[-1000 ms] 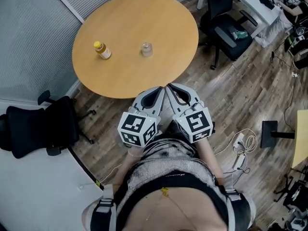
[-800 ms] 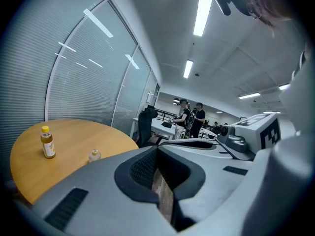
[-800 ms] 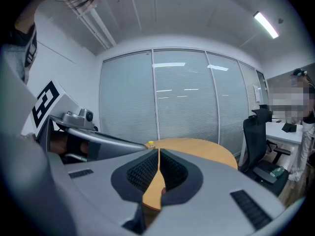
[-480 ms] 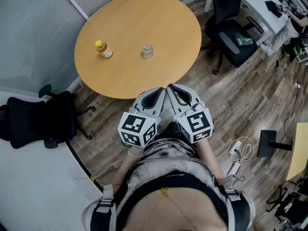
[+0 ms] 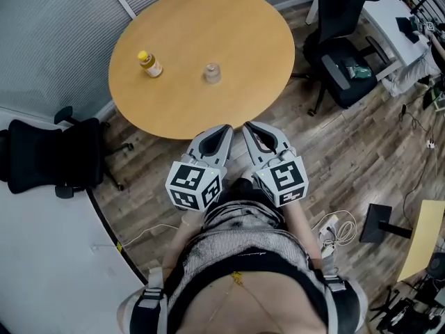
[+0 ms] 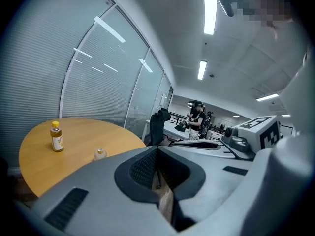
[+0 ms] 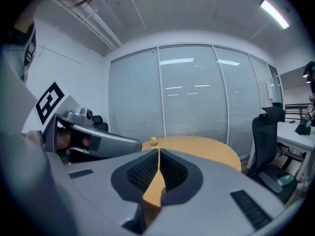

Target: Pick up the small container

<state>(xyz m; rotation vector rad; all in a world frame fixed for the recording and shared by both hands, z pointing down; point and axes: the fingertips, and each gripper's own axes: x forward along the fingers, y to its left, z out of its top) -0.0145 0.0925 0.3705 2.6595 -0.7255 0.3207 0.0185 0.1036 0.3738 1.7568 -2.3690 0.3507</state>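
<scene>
1. We see the small container (image 5: 212, 73), a clear little jar with a pale lid, standing upright on the round wooden table (image 5: 229, 19), roughly at its middle and slightly toward our side.
2. A yellow-capped bottle (image 5: 149, 64) with amber contents stands on the same table to the container's left, well apart from it.
3. Nothing touches the container; both tools are off the table, over the floor on the near side of its edge.
4. Our left gripper (image 5: 225, 128) has its jaws pressed together with nothing between them. Its tips point toward the table rim, and its own view shows the container and the bottle far ahead on the tabletop.
5. Our right gripper (image 5: 248, 126) sits just beside the left, tips almost meeting it. Its jaws are likewise together and empty, and its view looks past the closed tips to the bottle.
6. A black office chair (image 5: 49, 162) stands left of the table by the blind-covered glass wall (image 5: 49, 40), and another black chair (image 5: 345, 61) stands to the right.
7. Cables and a power strip (image 5: 332, 227) lie on the wood floor (image 5: 334, 145) at our right.
</scene>
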